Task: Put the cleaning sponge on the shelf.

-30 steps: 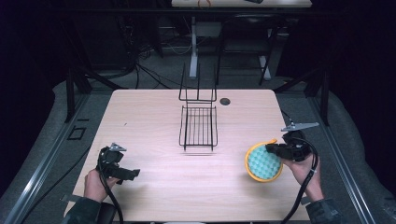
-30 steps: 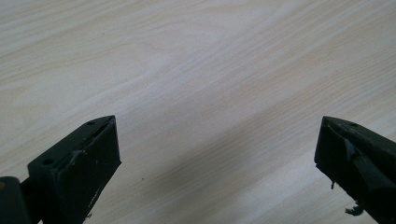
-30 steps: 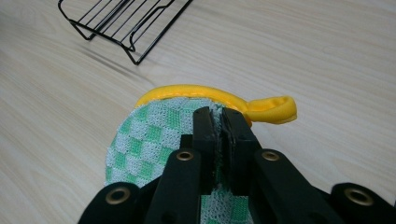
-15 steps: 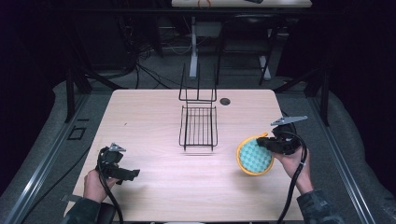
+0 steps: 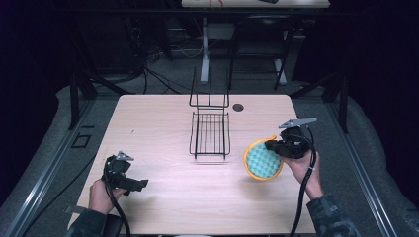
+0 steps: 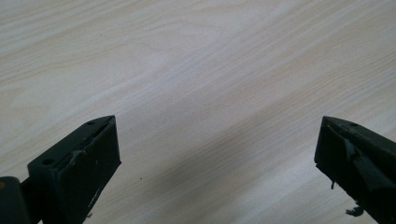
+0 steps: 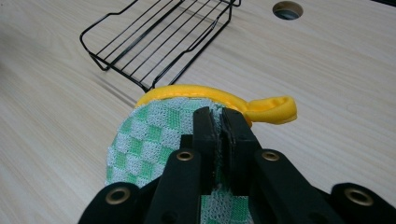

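- My right gripper [image 5: 271,145] has its jaws pinched tight on the edge of the round green-checked pot holder [image 5: 263,159] with the yellow rim; in the right gripper view the 2 jaws meet on the cloth [image 7: 159,135] just beside its yellow hanging loop [image 7: 273,109].
- Since a second ago I have carried the pot holder inward from the right edge of the table [image 5: 163,123], toward the middle; it hangs tilted from the jaws, off the wood.
- The black wire rack [image 5: 210,133] stands at the table's centre, and the pot holder is now near its right side but still apart from it. In the right gripper view the rack [image 7: 159,39] lies straight ahead, beyond the yellow rim.
- I judge the carry is under way and the rack is where it is headed; the placing is not yet done.
- My left gripper [image 5: 138,183] has kept its place at the near left, jaws wide apart and holding nothing, with bare wood between them in the left gripper view [image 6: 215,154].
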The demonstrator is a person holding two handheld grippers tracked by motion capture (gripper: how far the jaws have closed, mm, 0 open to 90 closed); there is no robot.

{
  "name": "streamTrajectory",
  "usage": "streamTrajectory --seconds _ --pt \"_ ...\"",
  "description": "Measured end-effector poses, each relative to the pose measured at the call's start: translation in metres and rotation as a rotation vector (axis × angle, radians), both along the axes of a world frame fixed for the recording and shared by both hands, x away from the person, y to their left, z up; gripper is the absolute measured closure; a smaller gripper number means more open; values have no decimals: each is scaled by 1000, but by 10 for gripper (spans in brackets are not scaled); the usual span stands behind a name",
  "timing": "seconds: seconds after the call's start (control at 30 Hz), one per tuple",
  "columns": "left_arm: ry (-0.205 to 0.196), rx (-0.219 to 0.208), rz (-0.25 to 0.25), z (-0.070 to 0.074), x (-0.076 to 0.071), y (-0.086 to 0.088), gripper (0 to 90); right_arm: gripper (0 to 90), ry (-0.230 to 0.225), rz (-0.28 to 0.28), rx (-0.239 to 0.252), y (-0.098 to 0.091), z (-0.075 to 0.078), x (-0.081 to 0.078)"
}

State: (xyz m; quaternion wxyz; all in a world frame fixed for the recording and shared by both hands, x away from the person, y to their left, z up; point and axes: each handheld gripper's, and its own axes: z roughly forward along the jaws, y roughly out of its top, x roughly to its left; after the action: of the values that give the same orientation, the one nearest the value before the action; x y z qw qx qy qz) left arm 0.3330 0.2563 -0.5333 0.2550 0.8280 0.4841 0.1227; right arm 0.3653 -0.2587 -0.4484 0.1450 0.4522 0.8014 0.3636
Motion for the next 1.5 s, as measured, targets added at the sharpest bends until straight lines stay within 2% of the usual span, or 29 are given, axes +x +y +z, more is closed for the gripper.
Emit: streamTrajectory --seconds 0.17,0.33,0.97,1.5 --pt "5 0 -2 -1 0 1 0 852 -8 7 2 6 1 5" --pt "5 0 -5 -1 0 0 0 852 -41 7 8 11 7 5" --pt "10 2 -5 -1 1 1 0 852 -54 34 4 33 8 18" --pt "8 2 -6 -1 1 -1 0 852 -106 65 10 56 17 24"
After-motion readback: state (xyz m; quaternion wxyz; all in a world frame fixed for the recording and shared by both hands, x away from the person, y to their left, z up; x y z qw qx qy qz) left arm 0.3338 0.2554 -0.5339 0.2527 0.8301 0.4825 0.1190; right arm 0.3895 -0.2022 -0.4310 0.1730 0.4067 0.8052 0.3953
